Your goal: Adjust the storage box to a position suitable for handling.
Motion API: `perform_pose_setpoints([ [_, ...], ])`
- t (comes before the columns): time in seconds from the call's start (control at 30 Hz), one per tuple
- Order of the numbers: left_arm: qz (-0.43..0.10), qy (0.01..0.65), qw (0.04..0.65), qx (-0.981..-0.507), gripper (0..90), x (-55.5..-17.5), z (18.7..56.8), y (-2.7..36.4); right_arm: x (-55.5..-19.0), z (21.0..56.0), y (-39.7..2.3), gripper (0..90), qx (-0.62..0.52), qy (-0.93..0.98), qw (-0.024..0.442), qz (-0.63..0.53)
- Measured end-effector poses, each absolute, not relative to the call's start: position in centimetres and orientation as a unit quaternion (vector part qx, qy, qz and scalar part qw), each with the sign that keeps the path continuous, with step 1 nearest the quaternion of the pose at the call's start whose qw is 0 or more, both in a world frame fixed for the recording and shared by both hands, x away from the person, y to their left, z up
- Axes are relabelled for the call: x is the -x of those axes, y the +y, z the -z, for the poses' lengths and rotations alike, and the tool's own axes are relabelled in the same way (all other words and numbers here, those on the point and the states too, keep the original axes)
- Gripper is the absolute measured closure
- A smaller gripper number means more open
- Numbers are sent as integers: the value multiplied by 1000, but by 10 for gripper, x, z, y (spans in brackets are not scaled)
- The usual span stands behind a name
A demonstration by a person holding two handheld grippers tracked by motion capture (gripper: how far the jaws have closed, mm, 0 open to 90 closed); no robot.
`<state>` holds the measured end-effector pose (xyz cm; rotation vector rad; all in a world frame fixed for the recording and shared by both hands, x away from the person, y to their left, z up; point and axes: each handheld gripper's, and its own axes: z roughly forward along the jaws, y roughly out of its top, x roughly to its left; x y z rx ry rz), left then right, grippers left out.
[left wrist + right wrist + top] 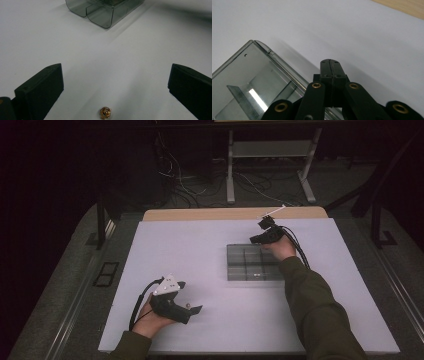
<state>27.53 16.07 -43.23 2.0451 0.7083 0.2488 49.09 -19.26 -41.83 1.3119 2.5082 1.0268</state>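
Observation:
A clear grey compartment box point(252, 262) lies on the white table, right of centre. My right gripper point(263, 238) hovers at the box's far right corner with its jaws pressed together and nothing between them; the right gripper view has the shut gripper point(333, 63) over the box's corner point(259, 46). My left gripper point(192, 309) rests near the front left of the table with its jaws wide apart. A small brass-coloured part point(105, 112) lies on the table between the left fingers point(40, 87), touching neither. The box's near end point(102, 11) stands ahead of the left gripper point(115, 85).
The white table top point(200, 245) lies on a wooden board whose far edge point(210, 213) is bare. A metal stand point(270, 150) and loose cables lie on the dark floor behind. Black frame posts stand at both sides.

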Motion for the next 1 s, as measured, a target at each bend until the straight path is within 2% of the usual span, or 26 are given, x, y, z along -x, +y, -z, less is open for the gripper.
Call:
perform_pose_setpoints([
  [1.0, -102, 288, 458, -835, 0, -275, 433, 159, -460, 411, -186, 897, -379, 868, 42, -319],
])
